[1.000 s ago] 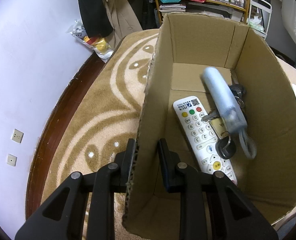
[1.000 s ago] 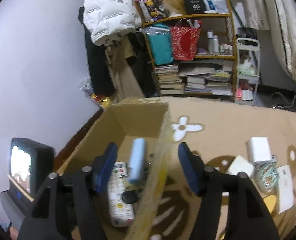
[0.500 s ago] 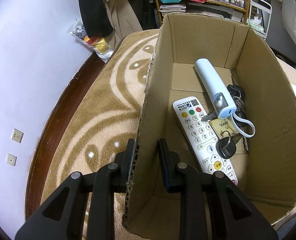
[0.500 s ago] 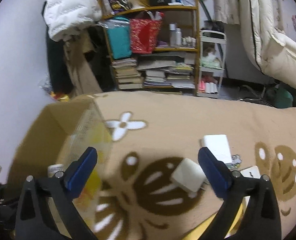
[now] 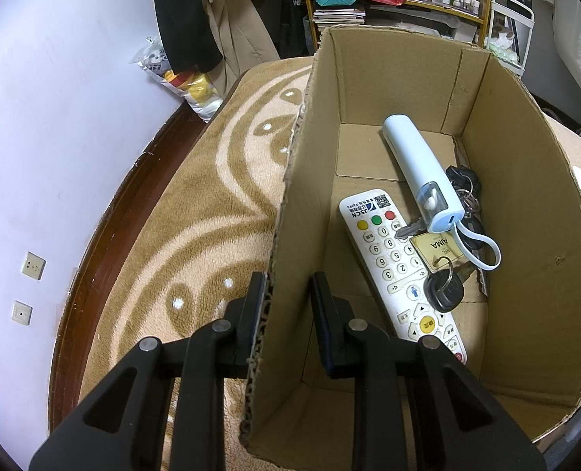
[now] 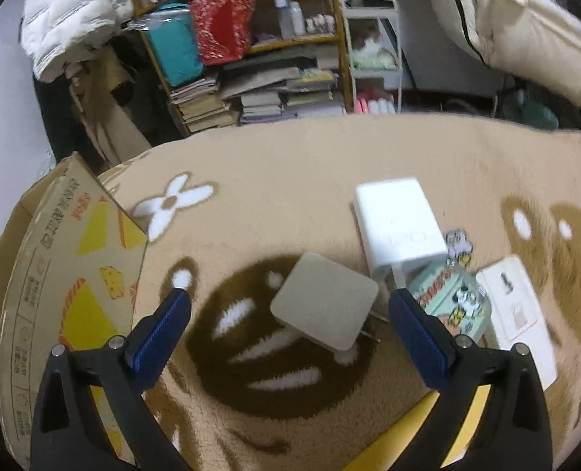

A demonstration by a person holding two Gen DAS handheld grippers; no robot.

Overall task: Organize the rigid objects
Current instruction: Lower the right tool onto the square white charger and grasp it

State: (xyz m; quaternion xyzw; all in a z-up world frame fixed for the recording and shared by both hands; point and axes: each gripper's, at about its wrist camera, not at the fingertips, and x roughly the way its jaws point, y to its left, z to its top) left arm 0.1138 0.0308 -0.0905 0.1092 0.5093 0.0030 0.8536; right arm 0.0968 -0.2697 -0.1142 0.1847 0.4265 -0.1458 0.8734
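Note:
My left gripper is shut on the left wall of an open cardboard box. Inside lie a white remote, a pale blue tube-shaped device with a strap, and keys with a tag. My right gripper is open and empty, low over the rug, with a beige square adapter between its fingers. A white charger block, a small mint printed tin and a white card lie just right. The box also shows at the left of the right wrist view.
A tan patterned rug covers the surface. A cluttered bookshelf with books and bags stands behind. A white wall and dark wooden edge run along the left. A yellow object lies under the right gripper.
The pale blue device dropped from the right gripper and settled in the box. The right gripper swung right, away from the box, and opened wide over the adapter. The left gripper kept its hold.

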